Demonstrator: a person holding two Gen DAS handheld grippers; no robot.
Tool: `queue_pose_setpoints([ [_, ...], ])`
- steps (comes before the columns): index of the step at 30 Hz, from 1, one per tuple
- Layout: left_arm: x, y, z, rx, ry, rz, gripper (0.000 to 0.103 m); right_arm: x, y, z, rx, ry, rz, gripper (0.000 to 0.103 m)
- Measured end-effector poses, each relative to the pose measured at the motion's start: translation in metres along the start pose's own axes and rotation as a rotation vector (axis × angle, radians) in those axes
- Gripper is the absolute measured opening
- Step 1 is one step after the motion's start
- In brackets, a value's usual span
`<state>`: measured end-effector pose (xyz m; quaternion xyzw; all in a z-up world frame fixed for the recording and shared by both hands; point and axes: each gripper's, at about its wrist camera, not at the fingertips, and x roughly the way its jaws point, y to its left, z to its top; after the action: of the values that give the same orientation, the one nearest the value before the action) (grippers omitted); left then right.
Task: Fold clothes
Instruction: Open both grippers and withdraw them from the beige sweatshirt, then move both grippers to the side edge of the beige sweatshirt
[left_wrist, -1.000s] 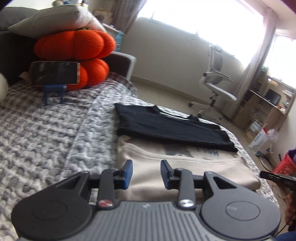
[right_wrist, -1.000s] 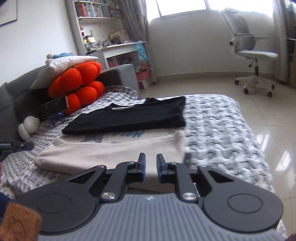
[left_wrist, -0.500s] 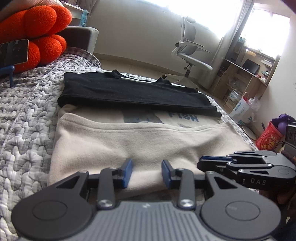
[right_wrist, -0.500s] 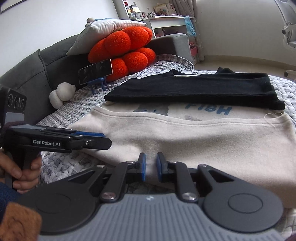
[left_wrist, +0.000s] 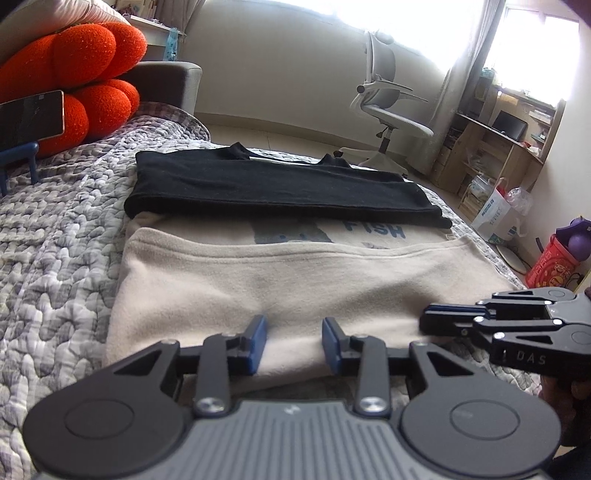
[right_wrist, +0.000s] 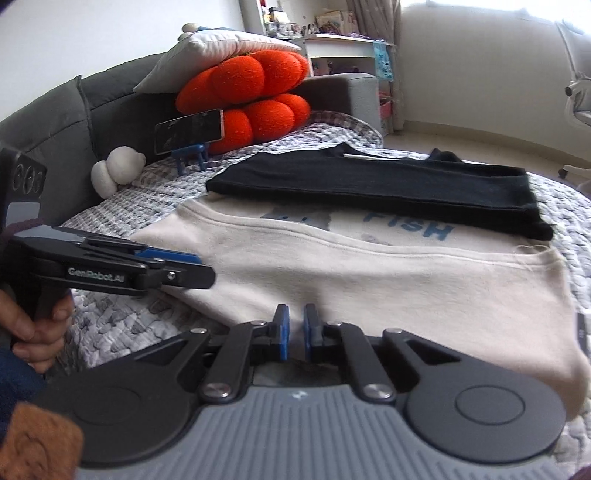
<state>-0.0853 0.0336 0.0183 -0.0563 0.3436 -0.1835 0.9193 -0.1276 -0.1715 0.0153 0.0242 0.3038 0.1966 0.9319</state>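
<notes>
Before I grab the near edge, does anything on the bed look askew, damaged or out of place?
One small thing: the black garment lies across the far part of the beige shirt, covering the top of its print, so the two overlap. The beige shirt's far right corner looks slightly frayed. Otherwise nothing stands out.

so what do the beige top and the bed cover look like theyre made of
The beige top looks like soft fleece or brushed cotton knit: matte, slightly fuzzy surface with a stitched hem. The bed cover looks like a quilted woven fabric, probably cotton: puffy stitched ridges in a grey and white print. Exact fibres cannot be told.
</notes>
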Motion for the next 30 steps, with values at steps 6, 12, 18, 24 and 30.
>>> queue_pose_setpoints([
  [6, -0.015, 0.025, -0.004, -0.083, -0.015, -0.007, 0.03, -0.036, -0.049, -0.018, 0.074, -0.048, -0.156, 0.003],
  [12, -0.028, 0.045, -0.01, -0.143, -0.026, 0.009, 0.028, -0.059, -0.079, -0.03, 0.144, -0.073, -0.224, 0.003],
  [18, -0.037, 0.047, -0.013, -0.124, -0.035, 0.033, 0.027, -0.059, -0.07, -0.03, 0.094, -0.083, -0.274, 0.003],
  [24, -0.038, 0.046, -0.017, -0.083, -0.042, 0.052, 0.027, -0.054, -0.073, -0.035, 0.1, -0.093, -0.289, 0.007],
  [30, -0.038, 0.054, -0.017, -0.146, -0.041, 0.026, 0.027, -0.055, -0.074, -0.032, 0.109, -0.081, -0.289, 0.007],
])
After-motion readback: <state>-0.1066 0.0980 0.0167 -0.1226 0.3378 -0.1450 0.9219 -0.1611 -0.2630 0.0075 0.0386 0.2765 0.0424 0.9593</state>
